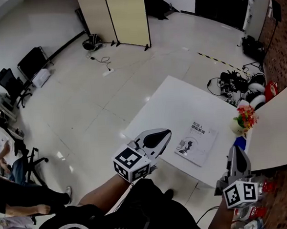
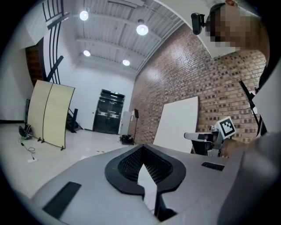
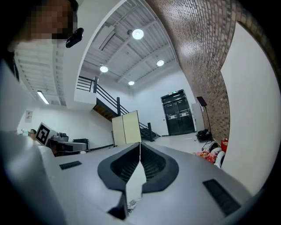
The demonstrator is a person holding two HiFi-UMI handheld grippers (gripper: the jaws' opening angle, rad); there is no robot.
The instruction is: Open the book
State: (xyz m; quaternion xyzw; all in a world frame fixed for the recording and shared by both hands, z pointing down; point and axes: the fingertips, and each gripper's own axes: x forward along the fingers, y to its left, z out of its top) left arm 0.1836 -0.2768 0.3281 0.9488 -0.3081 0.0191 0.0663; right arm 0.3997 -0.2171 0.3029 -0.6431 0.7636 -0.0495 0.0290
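A closed white book (image 1: 197,142) with a dark figure and print on its cover lies on the white table (image 1: 182,104), close to the near edge. My left gripper (image 1: 166,132) hovers just left of the book at the table's near corner, jaws shut and empty. My right gripper (image 1: 235,148) hangs to the right of the book, past the table's near right edge, also shut on nothing. The left gripper view shows closed fingertips (image 2: 142,147) pointing into the room, with the right gripper (image 2: 206,137) beyond. In the right gripper view the fingertips (image 3: 140,143) meet as well.
A small pot of red and yellow flowers (image 1: 244,118) and a blue object (image 1: 240,142) stand at the table's right edge. A second white surface (image 1: 277,131) adjoins on the right. Cables and helmets (image 1: 239,86) lie on the floor behind. Seated people (image 1: 3,146) are at far left.
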